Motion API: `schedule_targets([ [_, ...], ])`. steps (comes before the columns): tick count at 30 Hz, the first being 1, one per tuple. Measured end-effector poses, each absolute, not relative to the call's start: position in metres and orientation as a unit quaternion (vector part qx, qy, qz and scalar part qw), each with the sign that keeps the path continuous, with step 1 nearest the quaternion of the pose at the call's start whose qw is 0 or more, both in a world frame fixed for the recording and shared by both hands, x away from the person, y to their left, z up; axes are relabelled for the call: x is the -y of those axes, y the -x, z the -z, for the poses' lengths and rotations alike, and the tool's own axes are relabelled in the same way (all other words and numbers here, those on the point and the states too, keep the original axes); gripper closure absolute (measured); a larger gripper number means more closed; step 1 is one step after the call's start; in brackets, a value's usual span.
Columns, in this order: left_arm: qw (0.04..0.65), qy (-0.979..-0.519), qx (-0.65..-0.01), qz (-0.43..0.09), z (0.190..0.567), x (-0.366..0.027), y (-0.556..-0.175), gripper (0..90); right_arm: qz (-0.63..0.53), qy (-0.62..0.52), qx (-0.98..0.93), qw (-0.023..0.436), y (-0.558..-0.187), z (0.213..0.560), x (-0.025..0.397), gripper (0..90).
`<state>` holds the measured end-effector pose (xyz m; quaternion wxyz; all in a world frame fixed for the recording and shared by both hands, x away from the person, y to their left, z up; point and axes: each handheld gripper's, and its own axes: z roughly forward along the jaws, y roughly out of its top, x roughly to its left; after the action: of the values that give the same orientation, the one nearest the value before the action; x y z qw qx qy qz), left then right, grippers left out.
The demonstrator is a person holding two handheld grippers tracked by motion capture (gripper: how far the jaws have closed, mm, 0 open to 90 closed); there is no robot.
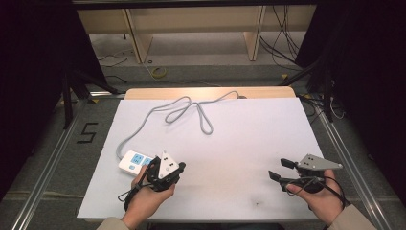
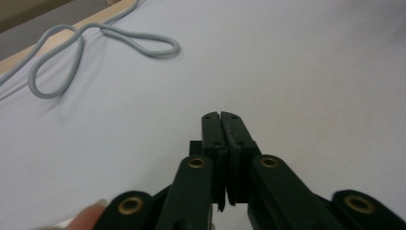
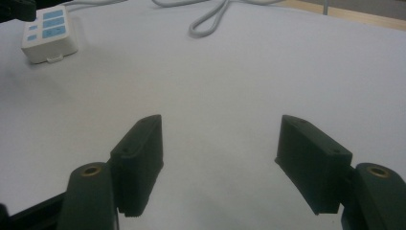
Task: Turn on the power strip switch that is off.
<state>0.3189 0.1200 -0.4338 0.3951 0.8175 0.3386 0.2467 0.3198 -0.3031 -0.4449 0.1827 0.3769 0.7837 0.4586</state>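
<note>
Black fingers (image 3: 139,158) apart (left gripper's (image 2: 222,120) together) — empty.

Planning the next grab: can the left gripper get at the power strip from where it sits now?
Probably yes. The left gripper sits right beside the power strip, nothing between them. Its jaws are shut and point away across the white table cover, so it must turn and open first.

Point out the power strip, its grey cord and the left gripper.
power strip (image 3: 49,34): right gripper view, on its white-and-blue top face.
grey cord (image 1: 206,125): high view, on the narrow loop at mid-table.
left gripper (image 2: 221,116): left gripper view, where the shut jaws' tips meet.
</note>
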Motion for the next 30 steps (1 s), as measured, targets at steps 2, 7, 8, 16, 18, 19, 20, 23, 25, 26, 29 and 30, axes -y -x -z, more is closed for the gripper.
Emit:
schedule_targets([
  [2, 0.391, -0.819, -0.339, -0.247, 0.433, -0.123, -0.32, 89.6, -0.459, -0.377, -0.784, 0.183, -0.32, 0.445, 0.303, 33.2],
  [7, 0.386, -0.821, -0.343, -0.245, 0.432, -0.126, -0.32, 89.7, -0.458, -0.377, -0.784, 0.183, -0.32, 0.445, 0.303, 33.1],
  [8, 0.386, -0.821, -0.343, -0.245, 0.432, -0.126, -0.321, 89.8, -0.458, -0.377, -0.784, 0.183, -0.32, 0.445, 0.303, 33.2],
  [16, 0.38, -0.82, -0.352, -0.244, 0.43, -0.13, -0.322, 89.8, -0.456, -0.376, -0.786, 0.183, -0.32, 0.445, 0.302, 33.1],
  [18, 0.378, -0.819, -0.354, -0.246, 0.429, -0.133, -0.323, 89.8, -0.457, -0.376, -0.785, 0.182, -0.32, 0.445, 0.302, 33.1],
  [19, 0.379, -0.818, -0.357, -0.246, 0.429, -0.134, -0.323, 89.8, -0.457, -0.376, -0.785, 0.182, -0.32, 0.445, 0.302, 33.1],
  [20, 0.379, -0.818, -0.357, -0.246, 0.429, -0.134, -0.323, 89.8, -0.457, -0.377, -0.785, 0.182, -0.32, 0.445, 0.302, 33.1],
  [23, 0.375, -0.819, -0.357, -0.247, 0.429, -0.137, -0.325, 89.8, -0.457, -0.376, -0.785, 0.182, -0.32, 0.445, 0.302, 33.1],
  [25, 0.375, -0.818, -0.359, -0.247, 0.429, -0.138, -0.325, 89.8, -0.457, -0.376, -0.785, 0.182, -0.32, 0.445, 0.302, 33.0],
  [26, 0.375, -0.817, -0.361, -0.246, 0.429, -0.138, -0.325, 89.9, -0.457, -0.376, -0.786, 0.181, -0.32, 0.446, 0.302, 33.0],
  [29, 0.372, -0.817, -0.363, -0.248, 0.429, -0.142, -0.327, 89.9, -0.457, -0.377, -0.785, 0.181, -0.32, 0.446, 0.302, 33.0],
  [30, 0.372, -0.817, -0.363, -0.248, 0.429, -0.142, -0.327, 89.9, -0.456, -0.377, -0.785, 0.182, -0.32, 0.446, 0.302, 33.0],
])
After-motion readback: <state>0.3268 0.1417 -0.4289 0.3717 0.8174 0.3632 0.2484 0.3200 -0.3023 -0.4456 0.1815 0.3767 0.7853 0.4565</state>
